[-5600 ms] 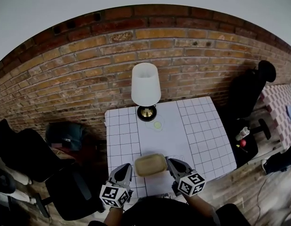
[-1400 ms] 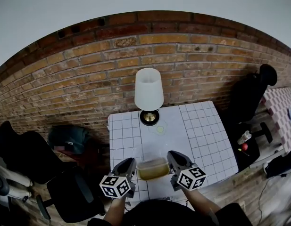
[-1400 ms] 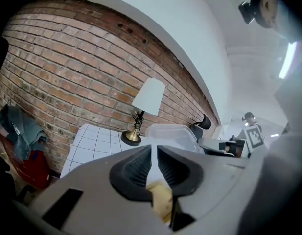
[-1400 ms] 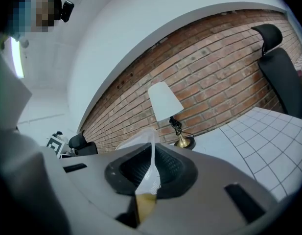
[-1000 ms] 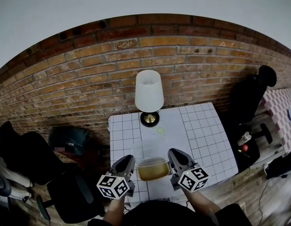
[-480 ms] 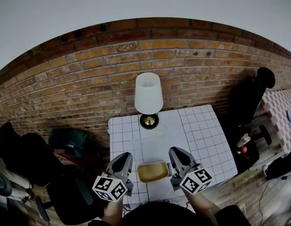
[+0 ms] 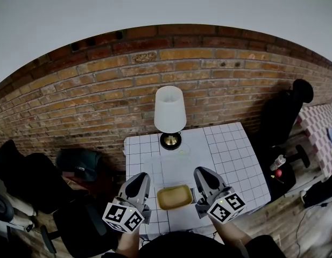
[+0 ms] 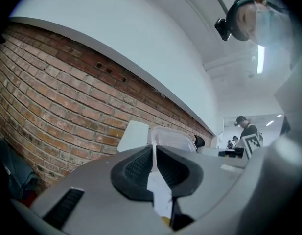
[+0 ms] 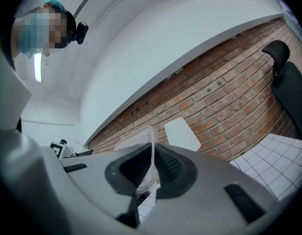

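as the container spans crosswise, my left hand-held gripper and right hand-held gripper clamp its ends. neither is nearer.

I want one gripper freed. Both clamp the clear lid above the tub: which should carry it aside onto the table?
Right, probably. The left gripper and right gripper are shut on the clear lid, held off the tub, but the table shows more bare surface on the right; its left edge is close.
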